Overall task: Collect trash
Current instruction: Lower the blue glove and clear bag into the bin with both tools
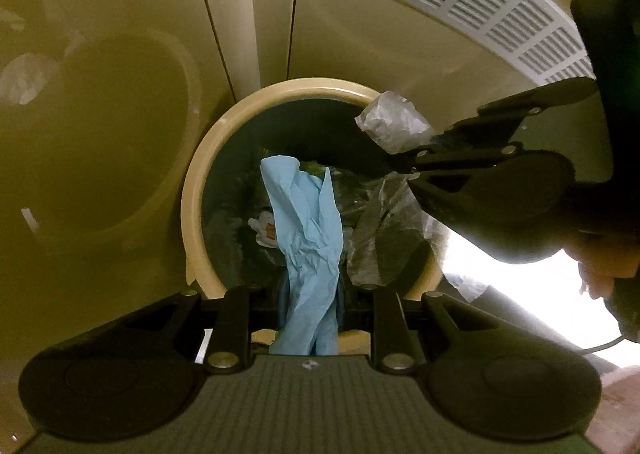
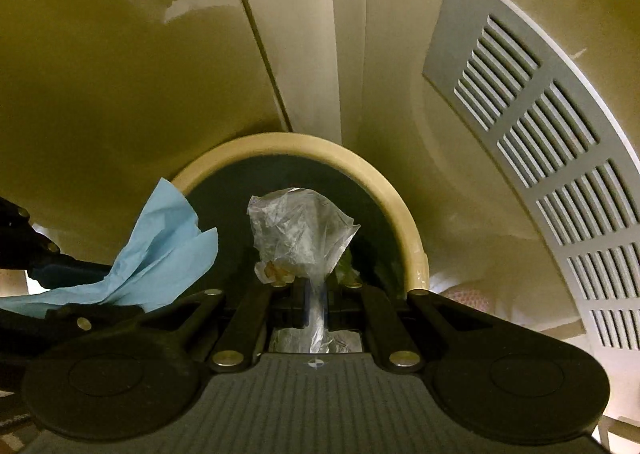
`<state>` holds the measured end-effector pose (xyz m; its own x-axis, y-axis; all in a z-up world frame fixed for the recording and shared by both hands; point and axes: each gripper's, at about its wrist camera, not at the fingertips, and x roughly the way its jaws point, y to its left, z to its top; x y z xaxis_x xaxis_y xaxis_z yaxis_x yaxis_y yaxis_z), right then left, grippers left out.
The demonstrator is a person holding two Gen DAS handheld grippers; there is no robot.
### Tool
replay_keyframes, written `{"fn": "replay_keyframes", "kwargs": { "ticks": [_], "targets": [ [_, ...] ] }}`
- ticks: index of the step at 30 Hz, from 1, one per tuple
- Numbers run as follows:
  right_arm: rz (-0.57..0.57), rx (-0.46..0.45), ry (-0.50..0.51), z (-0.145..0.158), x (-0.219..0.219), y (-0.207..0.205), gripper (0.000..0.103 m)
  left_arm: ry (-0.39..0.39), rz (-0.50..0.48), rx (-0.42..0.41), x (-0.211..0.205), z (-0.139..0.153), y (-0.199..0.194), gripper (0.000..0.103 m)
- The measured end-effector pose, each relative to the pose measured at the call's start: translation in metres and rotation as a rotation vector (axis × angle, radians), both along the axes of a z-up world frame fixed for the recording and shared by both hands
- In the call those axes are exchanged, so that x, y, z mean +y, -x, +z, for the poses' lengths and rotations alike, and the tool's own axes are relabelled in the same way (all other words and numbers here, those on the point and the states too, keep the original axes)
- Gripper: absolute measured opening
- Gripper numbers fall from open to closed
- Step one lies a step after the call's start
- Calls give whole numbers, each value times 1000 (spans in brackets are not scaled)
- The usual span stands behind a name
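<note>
A crumpled blue paper sheet [image 1: 308, 222] hangs from my left gripper [image 1: 311, 294], which is shut on it and points down over a round bin with a cream rim [image 1: 192, 214] and a dark liner. My right gripper [image 2: 314, 294] is shut on a clear plastic bag [image 2: 298, 226] and hovers above the same bin rim [image 2: 384, 186]. In the left wrist view the right gripper [image 1: 400, 164] enters from the right with the plastic bag [image 1: 390, 126] bunched at its tips. The right wrist view shows the blue paper [image 2: 160, 246] and the left gripper [image 2: 88, 270] at the left edge.
Glossy beige cabinet panels [image 1: 120, 54] rise right behind the bin, with a grey vent grille [image 1: 492, 10] to the right. A white wrapper [image 1: 264, 230] and other scraps lie inside the liner. A person's hand [image 1: 600, 274] holds the right gripper's handle.
</note>
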<state>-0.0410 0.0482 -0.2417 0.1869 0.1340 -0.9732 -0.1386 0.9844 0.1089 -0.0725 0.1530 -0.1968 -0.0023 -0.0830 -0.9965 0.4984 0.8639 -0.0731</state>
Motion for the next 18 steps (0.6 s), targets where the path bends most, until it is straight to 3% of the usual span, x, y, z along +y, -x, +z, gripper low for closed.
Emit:
{"fn": "replay_keyframes", "kwargs": {
  "ticks": [18],
  "targets": [
    [-12, 71, 27, -45, 11, -9, 7, -91, -4, 48, -3, -48, -4, 25]
  ]
}}
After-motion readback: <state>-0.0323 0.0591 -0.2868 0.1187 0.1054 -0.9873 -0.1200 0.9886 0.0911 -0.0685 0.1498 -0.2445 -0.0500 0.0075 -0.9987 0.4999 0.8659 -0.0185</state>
